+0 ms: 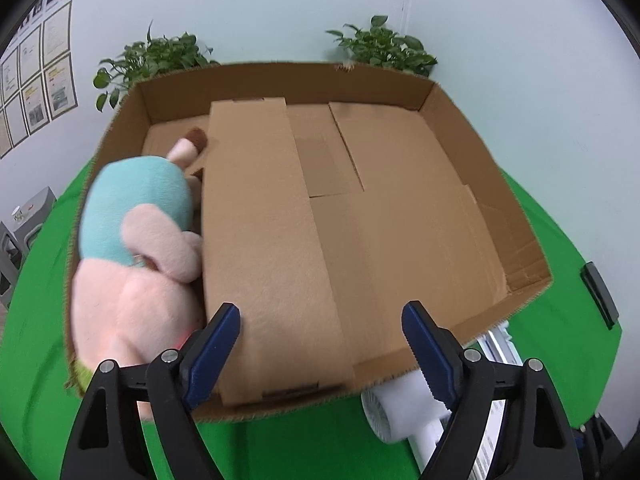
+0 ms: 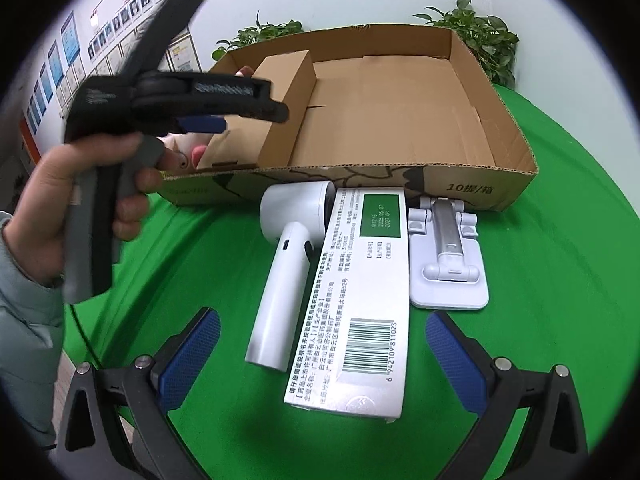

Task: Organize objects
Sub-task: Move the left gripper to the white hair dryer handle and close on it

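Just in front of your right hand-held gripper (image 2: 322,354), on the green counter (image 2: 560,280), three things wait in a row outside the cardboard box (image 2: 400,112): a white handheld device (image 2: 286,256), a long medicine carton (image 2: 360,300) and a white folding stand (image 2: 448,264). That gripper's jaws stand wide apart, grasping nothing. The carton is the nearest thing, lying almost between the blue fingers, with its long axis running straight away from you toward the box wall (so the jaws already sit square across its narrow width). The device lies touching its left edge, the stand just beside its right.

Your left hand-held gripper (image 1: 320,344) hangs over the box's near left corner, also released and empty. A plush toy (image 1: 136,248) in pink and teal lies in the narrow left compartment, beside the cardboard divider (image 1: 264,240).

By my judgement the right hand is far better placed for the carton; a short forward reach should bracket it, though the device pressed against it may get nudged.
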